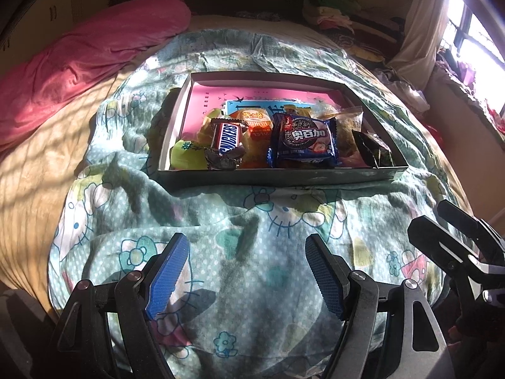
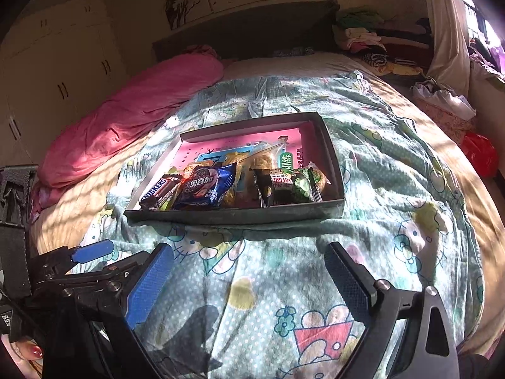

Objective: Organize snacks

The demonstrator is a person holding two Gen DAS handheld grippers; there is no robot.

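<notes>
Shallow rectangular cardboard box (image 1: pixel 274 177), grey outer walls, glossy pink printed floor, sat on a crumpled mint-green cotton quilt (image 1: pixel 252 237) with white dots and cartoon cat and flower print. Quilt covered the middle of the bed; a rolled pink plush blanket (image 1: pixel 91 53) lay along its left side.

All snacks lay inside the box, crowded toward the near wall. From the left wrist view, left to right:
- small yellow-green soft wrapper (image 1: pixel 186 154), in the near left corner;
- brown foil Snickers bar (image 1: pixel 228 143), crinkled twisted end, lying on the yellow-green wrapper and tilted;
- orange-and-white glossy packet (image 1: pixel 255 123), behind the bar;
- blue plastic cookie pack (image 1: pixel 304 142), flat, square, with a sandwich-cookie picture, just beside the bar;
- clear zip bag (image 1: pixel 342 120) holding something pale and fibrous, behind the cookie pack;
- dark crinkled foil packet (image 1: pixel 372 150), against the right wall. The right wrist view showed green print on it (image 2: pixel 293 186).

Left gripper (image 1: pixel 244 271): black arms, blue ridged rubber pads, jaws spread apart, nothing between them, above the quilt short of the box.

Right gripper (image 2: pixel 249 279): same build, jaws spread wide, nothing between them, also above the quilt near the box's front wall. Each gripper appeared at the edge of the other's view.
</notes>
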